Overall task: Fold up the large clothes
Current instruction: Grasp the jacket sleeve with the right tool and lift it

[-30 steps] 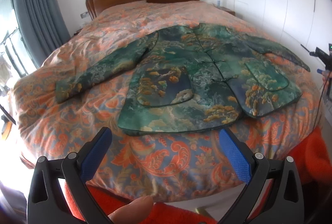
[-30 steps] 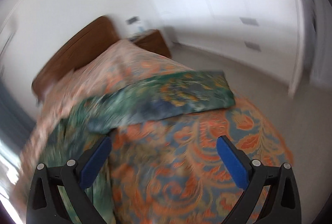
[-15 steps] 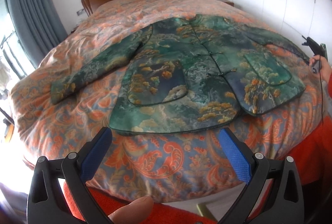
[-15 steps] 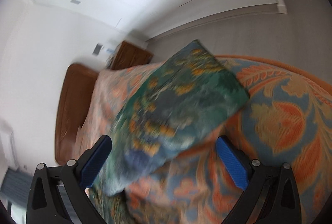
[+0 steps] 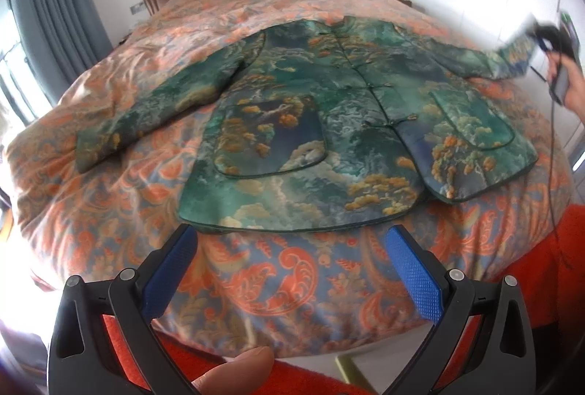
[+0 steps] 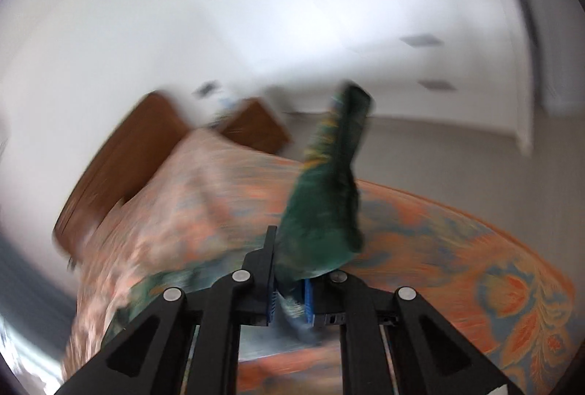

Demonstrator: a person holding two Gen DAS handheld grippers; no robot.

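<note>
Right gripper [image 6: 289, 300] pinching sleeve cuff [image 6: 329, 197], lifted off bed [image 6: 475, 267]. Jacket body [image 5: 329, 124] lies leftward; sleeve's long axis points there. Left gripper [image 5: 292, 270] spread, idle before hem.

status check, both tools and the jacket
Left tool open, hovering short of the hem. Right tool shut on jacket sleeve, lifting it. Nothing in the way.

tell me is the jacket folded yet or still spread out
Mostly spread: the jacket lies flat on the bed, one sleeve out. Only the other sleeve is lifted, clamped in the right gripper.
</note>
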